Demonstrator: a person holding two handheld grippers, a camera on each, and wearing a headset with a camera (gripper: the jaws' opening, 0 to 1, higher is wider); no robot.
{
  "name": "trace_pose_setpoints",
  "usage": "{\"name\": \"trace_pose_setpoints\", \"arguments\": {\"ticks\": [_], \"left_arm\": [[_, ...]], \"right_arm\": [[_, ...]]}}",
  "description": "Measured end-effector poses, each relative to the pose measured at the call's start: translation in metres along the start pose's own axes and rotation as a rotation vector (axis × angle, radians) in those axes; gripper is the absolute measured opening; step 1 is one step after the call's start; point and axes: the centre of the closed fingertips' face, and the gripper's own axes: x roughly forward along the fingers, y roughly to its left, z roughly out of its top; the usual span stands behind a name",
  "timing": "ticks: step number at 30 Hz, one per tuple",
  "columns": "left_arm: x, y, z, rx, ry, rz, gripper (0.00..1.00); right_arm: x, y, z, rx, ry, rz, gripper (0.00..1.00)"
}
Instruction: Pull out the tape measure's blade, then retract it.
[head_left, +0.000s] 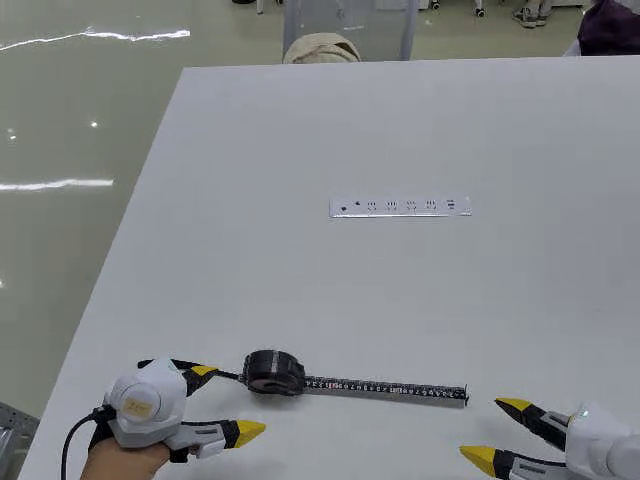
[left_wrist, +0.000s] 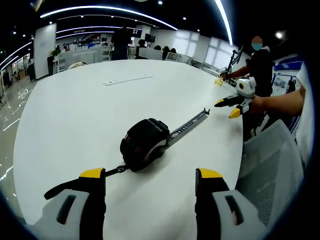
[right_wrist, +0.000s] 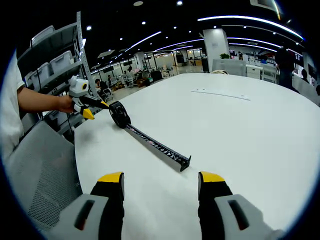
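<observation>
The left gripper (left_wrist: 150, 174) has its jaws spread wide with nothing between them. The tape measure's case (left_wrist: 145, 143) lies on the white table (head_left: 420, 130) just ahead of the gap, a little toward the left jaw. Its short black strap (left_wrist: 114, 171) trails back almost to that jaw's tip. From the case the blade (left_wrist: 187, 125) runs flat along the table, ahead and to the right of these jaws.

The right gripper (right_wrist: 161, 177) is likewise spread and empty. The blade's end hook (right_wrist: 185, 162) sits just ahead of its gap, near both tips but touching neither, and the blade leads off ahead and to the left toward the case. Well beyond both pairs of jaws a white power strip (head_left: 400, 206) lies clear of the work.

With the blade drawn out and neither gripper on it, the pull looks done and the retraction looks like the step in hand. To do it well, the left jaws should probably close across the case's flat sides so it cannot skid or spin. The right jaws would then pinch the blade just behind the hook and walk it straight back along its own line. Kept low and level it is less likely to buckle, and a guided hook will not snap into the case. Whether a lock holds the blade cannot be told.
</observation>
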Motion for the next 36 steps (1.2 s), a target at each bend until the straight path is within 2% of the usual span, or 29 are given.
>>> {"name": "trace_pose_setpoints", "arguments": {"ticks": [5, 8, 14, 19, 22, 25, 36], "left_arm": [[-0.007, -0.002, -0.002, -0.016, -0.019, 0.021, 0.72], [-0.011, -0.003, -0.003, -0.041, -0.035, 0.030, 0.72], [-0.018, -0.004, -0.007, -0.060, -0.048, 0.051, 0.71], [-0.025, -0.006, -0.006, -0.080, -0.072, 0.060, 0.72], [-0.027, -0.006, -0.009, -0.082, -0.070, 0.066, 0.72], [-0.029, -0.008, -0.010, -0.112, -0.086, 0.061, 0.72], [-0.036, -0.016, -0.018, -0.133, -0.097, 0.078, 0.72]], "right_arm": [[-0.005, 0.006, -0.001, 0.008, -0.013, -0.021, 0.61], [-0.009, 0.008, 0.002, 0.034, -0.042, -0.040, 0.61], [-0.011, 0.009, 0.003, 0.033, -0.053, -0.054, 0.61], [-0.015, 0.011, 0.006, 0.034, -0.061, -0.072, 0.62], [-0.016, 0.014, 0.006, 0.049, -0.069, -0.077, 0.63], [-0.018, 0.017, 0.004, 0.058, -0.070, -0.083, 0.63], [-0.028, 0.025, -0.001, 0.085, -0.091, -0.108, 0.65]]}}
